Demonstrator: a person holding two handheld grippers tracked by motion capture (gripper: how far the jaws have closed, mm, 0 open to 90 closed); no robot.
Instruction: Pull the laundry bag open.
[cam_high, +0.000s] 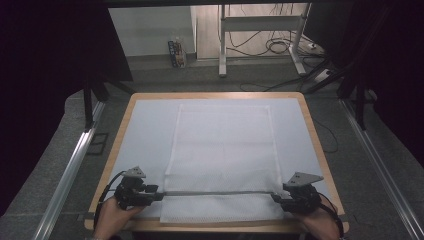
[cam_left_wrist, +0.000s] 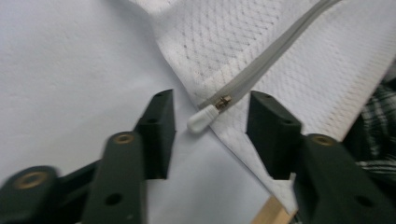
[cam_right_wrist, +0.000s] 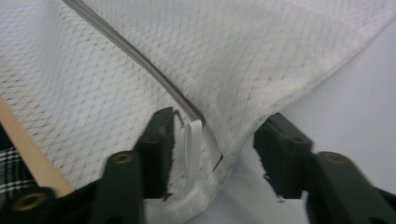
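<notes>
While both grippers sit wide apart, the mesh bag lies flat between them on the table. Its white zipper pull rests between the left gripper jaws, untouched; the right gripper straddles the zipper's other end.

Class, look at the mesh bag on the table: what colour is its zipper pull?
White zipper pull, on a grey zipper; clearest in the left gripper view.
</notes>
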